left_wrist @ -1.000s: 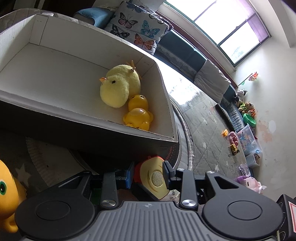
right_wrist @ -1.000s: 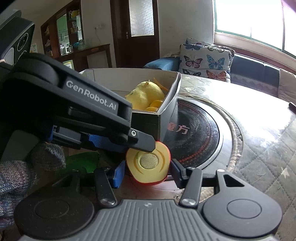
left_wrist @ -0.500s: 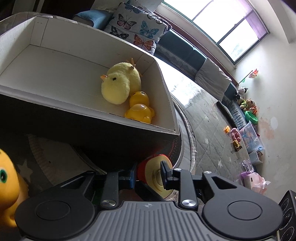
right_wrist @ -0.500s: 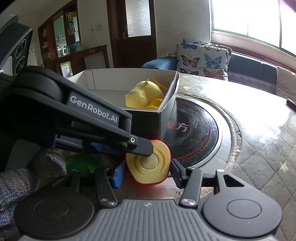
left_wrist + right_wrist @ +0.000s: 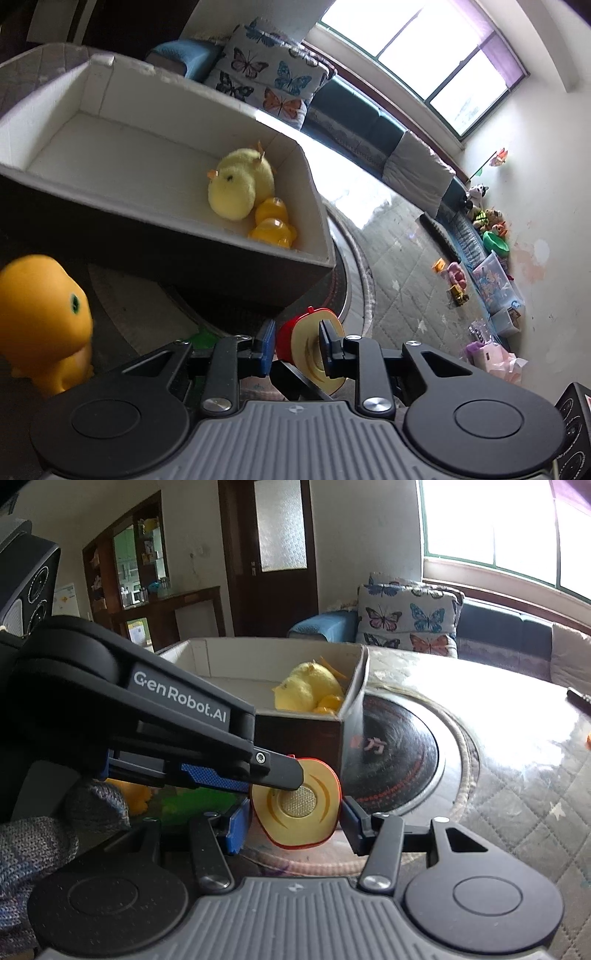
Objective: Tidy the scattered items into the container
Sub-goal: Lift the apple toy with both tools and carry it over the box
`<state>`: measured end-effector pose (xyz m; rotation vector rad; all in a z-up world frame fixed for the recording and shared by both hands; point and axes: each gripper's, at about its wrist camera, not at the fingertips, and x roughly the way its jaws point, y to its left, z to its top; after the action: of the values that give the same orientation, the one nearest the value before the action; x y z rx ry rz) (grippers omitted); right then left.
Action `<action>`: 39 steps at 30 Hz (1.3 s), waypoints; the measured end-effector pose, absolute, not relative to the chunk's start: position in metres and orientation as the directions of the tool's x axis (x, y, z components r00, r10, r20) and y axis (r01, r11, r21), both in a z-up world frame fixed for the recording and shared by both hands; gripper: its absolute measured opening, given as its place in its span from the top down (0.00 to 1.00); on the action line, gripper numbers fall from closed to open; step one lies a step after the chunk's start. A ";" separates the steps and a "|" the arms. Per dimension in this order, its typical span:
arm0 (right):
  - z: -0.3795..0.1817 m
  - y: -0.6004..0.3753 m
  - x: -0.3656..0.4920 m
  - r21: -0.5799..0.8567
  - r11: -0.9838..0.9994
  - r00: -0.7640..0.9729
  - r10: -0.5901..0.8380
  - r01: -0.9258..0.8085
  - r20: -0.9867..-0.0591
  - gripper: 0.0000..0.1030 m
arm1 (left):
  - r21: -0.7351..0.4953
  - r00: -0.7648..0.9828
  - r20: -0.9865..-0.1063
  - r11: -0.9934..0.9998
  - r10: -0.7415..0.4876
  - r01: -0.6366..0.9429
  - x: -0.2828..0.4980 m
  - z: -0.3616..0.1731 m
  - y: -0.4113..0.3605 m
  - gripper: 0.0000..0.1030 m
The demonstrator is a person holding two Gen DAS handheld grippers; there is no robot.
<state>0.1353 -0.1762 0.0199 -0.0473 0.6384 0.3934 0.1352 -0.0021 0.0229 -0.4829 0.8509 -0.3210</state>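
A red-skinned toy apple half, cream cut face showing, hangs just before the open white-lined box holding a plush chick and yellow duck.

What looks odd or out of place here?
Both grippers clamp one toy apple half just outside the box: the right gripper across its width, the left gripper, whose jaws have just been closing, across its thickness.

So the left tool has just been closing and now both its pads pinch the red-and-yellow toy half, where before they stood wide of it. The toy sits a bit higher against the dark front of the box, and the orange rubber toy shows more at the left edge.
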 end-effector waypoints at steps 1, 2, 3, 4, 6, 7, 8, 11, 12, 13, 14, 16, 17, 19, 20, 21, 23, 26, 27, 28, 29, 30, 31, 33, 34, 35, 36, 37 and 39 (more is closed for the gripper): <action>0.023 -0.175 0.135 0.073 0.924 0.737 0.345 -0.375 -0.581 0.49 | -0.525 0.629 -0.632 0.847 -0.453 0.083 0.134 0.026 -0.001 0.73; 0.026 -0.174 0.135 0.068 0.923 0.742 0.347 -0.379 -0.574 0.49 | -0.522 0.637 -0.626 0.848 -0.451 0.087 0.134 0.030 0.000 0.73; 0.030 -0.172 0.136 0.063 0.922 0.747 0.348 -0.382 -0.566 0.49 | -0.521 0.644 -0.620 0.849 -0.449 0.090 0.134 0.033 0.001 0.73; 0.032 -0.170 0.137 0.058 0.921 0.751 0.350 -0.386 -0.560 0.49 | -0.519 0.650 -0.615 0.850 -0.447 0.092 0.135 0.037 0.002 0.73; 0.038 -0.167 0.141 0.048 0.918 0.758 0.353 -0.393 -0.548 0.49 | -0.515 0.661 -0.607 0.852 -0.441 0.096 0.139 0.043 0.004 0.73; 0.040 -0.165 0.144 0.044 0.917 0.761 0.355 -0.397 -0.543 0.49 | -0.512 0.666 -0.604 0.853 -0.438 0.096 0.141 0.045 0.005 0.73; 0.041 -0.164 0.146 0.040 0.916 0.763 0.357 -0.400 -0.539 0.49 | -0.510 0.670 -0.602 0.855 -0.434 0.095 0.143 0.048 0.006 0.73; 0.047 -0.158 0.156 0.026 0.913 0.771 0.358 -0.407 -0.526 0.49 | -0.505 0.684 -0.594 0.858 -0.423 0.092 0.151 0.055 0.009 0.73; 0.048 -0.157 0.159 0.024 0.913 0.773 0.359 -0.408 -0.523 0.49 | -0.503 0.690 -0.590 0.859 -0.420 0.093 0.154 0.058 0.010 0.73; 0.050 -0.155 0.162 0.025 0.912 0.775 0.361 -0.409 -0.518 0.49 | -0.501 0.695 -0.586 0.860 -0.417 0.093 0.156 0.060 0.011 0.73; 0.052 -0.154 0.165 0.025 0.912 0.778 0.364 -0.410 -0.513 0.49 | -0.500 0.700 -0.582 0.861 -0.414 0.094 0.159 0.063 0.012 0.73; 0.055 -0.151 0.171 0.025 0.911 0.783 0.368 -0.412 -0.502 0.49 | -0.499 0.710 -0.575 0.862 -0.407 0.091 0.164 0.066 0.014 0.73; 0.056 -0.150 0.173 0.025 0.911 0.784 0.369 -0.413 -0.499 0.49 | -0.498 0.712 -0.573 0.863 -0.404 0.089 0.167 0.067 0.015 0.73; 0.056 -0.148 0.179 0.031 0.910 0.785 0.374 -0.414 -0.494 0.49 | -0.496 0.716 -0.574 0.865 -0.397 0.082 0.172 0.067 0.017 0.73; 0.056 -0.147 0.181 0.033 0.909 0.784 0.376 -0.415 -0.494 0.49 | -0.494 0.717 -0.575 0.866 -0.394 0.079 0.175 0.067 0.018 0.73; 0.056 -0.146 0.183 0.034 0.909 0.784 0.377 -0.416 -0.494 0.49 | -0.493 0.717 -0.577 0.867 -0.391 0.076 0.177 0.067 0.020 0.73; 0.054 -0.143 0.188 0.035 0.908 0.782 0.380 -0.418 -0.493 0.49 | -0.491 0.719 -0.579 0.869 -0.385 0.070 0.181 0.066 0.022 0.73; 0.053 -0.140 0.194 0.035 0.906 0.780 0.383 -0.422 -0.495 0.49 | -0.489 0.721 -0.580 0.870 -0.378 0.063 0.189 0.065 0.026 0.73; 0.053 -0.139 0.197 0.035 0.905 0.779 0.384 -0.424 -0.496 0.49 | -0.491 0.721 -0.582 0.869 -0.377 0.058 0.192 0.064 0.027 0.73; 0.052 -0.138 0.200 0.038 0.904 0.776 0.387 -0.426 -0.498 0.49 | -0.491 0.720 -0.584 0.870 -0.374 0.053 0.194 0.063 0.028 0.73; 0.050 -0.137 0.203 0.043 0.902 0.772 0.391 -0.429 -0.501 0.49 | -0.489 0.720 -0.587 0.871 -0.371 0.050 0.197 0.062 0.029 0.73; 0.049 -0.136 0.206 0.045 0.901 0.769 0.393 -0.431 -0.504 0.49 | -0.487 0.719 -0.590 0.872 -0.368 0.047 0.199 0.061 0.029 0.73; 0.048 -0.134 0.209 0.044 0.901 0.766 0.393 -0.432 -0.509 0.49 | -0.484 0.718 -0.593 0.874 -0.365 0.045 0.202 0.060 0.030 0.73; 0.045 -0.132 0.213 0.041 0.900 0.761 0.391 -0.434 -0.518 0.49 | -0.483 0.712 -0.601 0.875 -0.363 0.038 0.207 0.056 0.031 0.73; 0.044 -0.131 0.216 0.041 0.899 0.757 0.390 -0.436 -0.524 0.49 | -0.484 0.708 -0.606 0.875 -0.362 0.034 0.209 0.054 0.032 0.73; 0.042 -0.130 0.218 0.042 0.899 0.752 0.390 -0.437 -0.531 0.49 | -0.484 0.704 -0.610 0.874 -0.362 0.030 0.211 0.052 0.032 0.73; 0.040 -0.130 0.220 0.043 0.898 0.748 0.390 -0.438 -0.537 0.49 | -0.486 0.700 -0.615 0.873 -0.363 0.026 0.213 0.049 0.033 0.73; 0.039 -0.129 0.222 0.045 0.898 0.744 0.391 -0.439 -0.543 0.49 | -0.490 0.695 -0.620 0.871 -0.365 0.021 0.216 0.047 0.035 0.73; 0.035 -0.128 0.227 0.049 0.897 0.735 0.391 -0.440 -0.555 0.49 | -0.496 0.686 -0.627 0.868 -0.369 0.014 0.219 0.043 0.036 0.73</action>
<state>0.2266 -0.1279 0.0353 -0.0872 0.5895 0.4569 0.2193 0.0361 0.0430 -0.4842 0.7918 -0.2243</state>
